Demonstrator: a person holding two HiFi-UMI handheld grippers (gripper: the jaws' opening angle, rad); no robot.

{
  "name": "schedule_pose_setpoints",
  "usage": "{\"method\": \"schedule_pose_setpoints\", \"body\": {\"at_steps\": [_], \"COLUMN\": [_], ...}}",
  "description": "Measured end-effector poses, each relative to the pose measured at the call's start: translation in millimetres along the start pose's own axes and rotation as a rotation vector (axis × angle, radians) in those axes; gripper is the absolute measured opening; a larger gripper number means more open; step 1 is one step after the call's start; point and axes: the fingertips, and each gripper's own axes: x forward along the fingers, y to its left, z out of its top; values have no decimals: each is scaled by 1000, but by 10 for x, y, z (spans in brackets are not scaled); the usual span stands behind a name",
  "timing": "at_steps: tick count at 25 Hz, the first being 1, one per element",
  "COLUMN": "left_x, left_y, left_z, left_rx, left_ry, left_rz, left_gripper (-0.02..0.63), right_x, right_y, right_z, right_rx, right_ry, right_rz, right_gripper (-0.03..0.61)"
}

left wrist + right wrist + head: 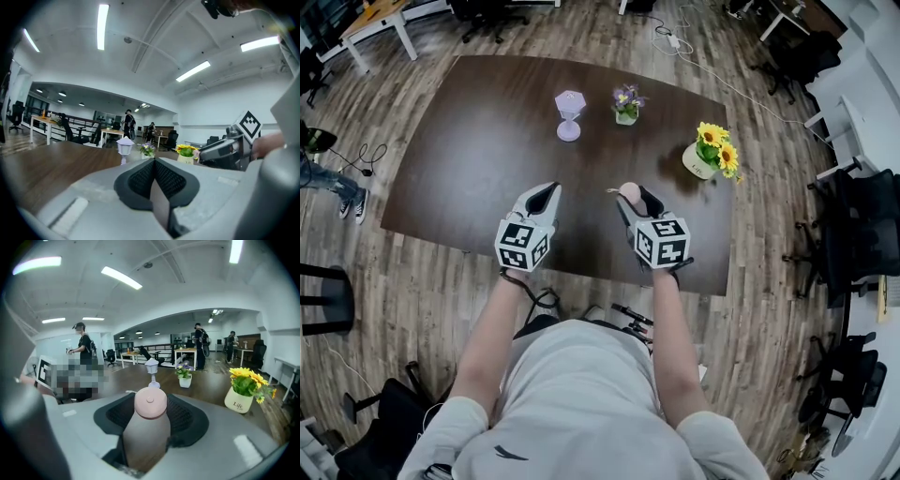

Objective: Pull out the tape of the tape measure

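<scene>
I have the pink tape measure (150,404) clamped in my right gripper (637,200), held above the table's (459,150) near edge, right of its middle. Its small end tab (612,190) pokes out toward my left gripper (547,192), whose jaws are pressed together on nothing, near the tab but apart from it. Unless I spread them first, I'd likely just knock the tab. A hard pull could also twist the round case in the pads.
</scene>
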Motion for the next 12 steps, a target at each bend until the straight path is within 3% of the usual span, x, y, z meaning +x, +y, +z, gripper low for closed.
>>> {"method": "schedule_pose_setpoints", "body": {"at_steps": [5, 9, 12], "left_x": [-92, 30, 122], "left_y": [241, -183, -539], "left_z": [105, 88, -20], "left_rx": [36, 104, 141], "left_ry": [-12, 0, 21], "left_rz": [24, -88, -168], "left_gripper": [6, 6, 41], "right_x": [-183, -142, -86], "right_y": [-273, -100, 67], "right_z": [82, 185, 218], "right_rx": [37, 22, 15], "right_ry": [-41, -49, -39], "right_rz": [-21, 15, 47], "right_gripper": [216, 216, 216]}}
